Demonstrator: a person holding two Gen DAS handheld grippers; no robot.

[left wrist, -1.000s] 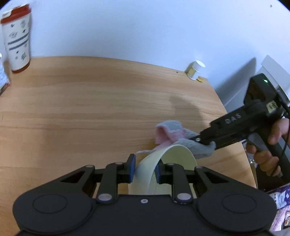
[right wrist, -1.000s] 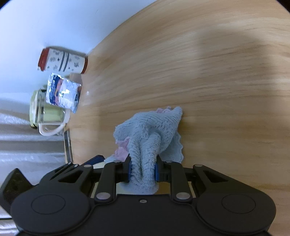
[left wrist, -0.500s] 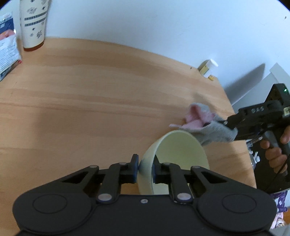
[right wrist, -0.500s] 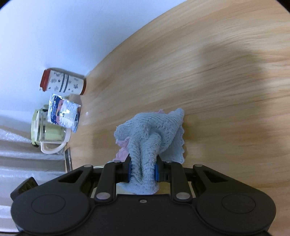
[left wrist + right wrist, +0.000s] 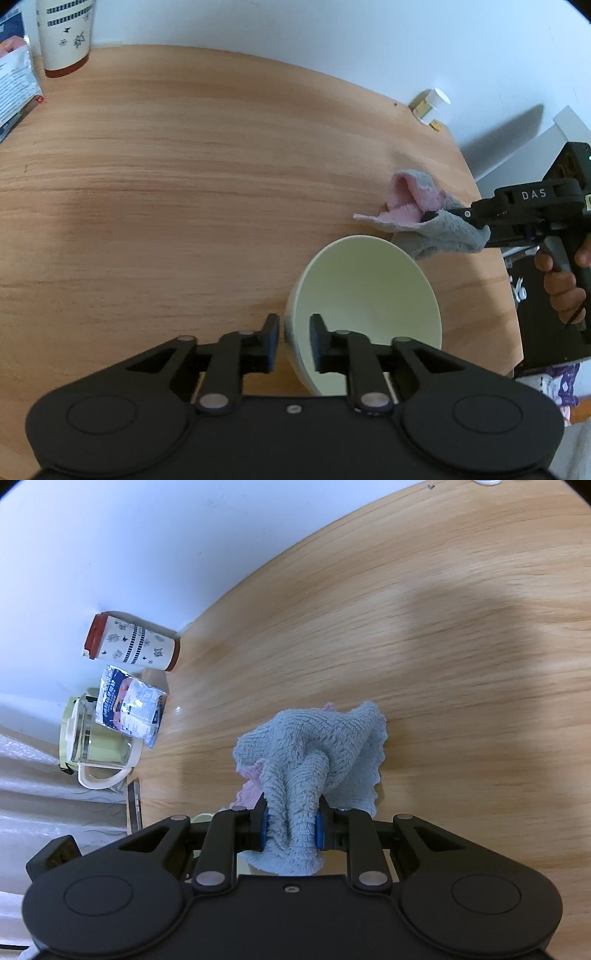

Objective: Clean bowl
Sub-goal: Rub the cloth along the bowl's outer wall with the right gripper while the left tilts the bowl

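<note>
My left gripper has its jaws narrowed onto the near wall of the bowl, one finger outside the rim, the other inside the hollow. The outer pad shows a thin gap to the wall, so I call it a pinch on the rim, though I can't swear to full contact on that side. The bowl is pale cream and tipped up on edge: its mouth faces right and a little toward me, and its round opening reads as a tall oval running from the jaws away toward the far right of the table. It sits near the table's right edge, in the near right corner area.

My right gripper is clamped tight on the cloth, blue pads pressed into a bunched fold of grey terry with pink showing on the underside. The cloth fans forward past the fingertips. In the left view the cloth hangs just beyond the bowl's far rim, close to it; I can't tell whether they touch.

Along the far left edge I see a patterned cup with a red lid, a foil packet and a glass jug. A small white-capped bottle stands at the far right corner.
</note>
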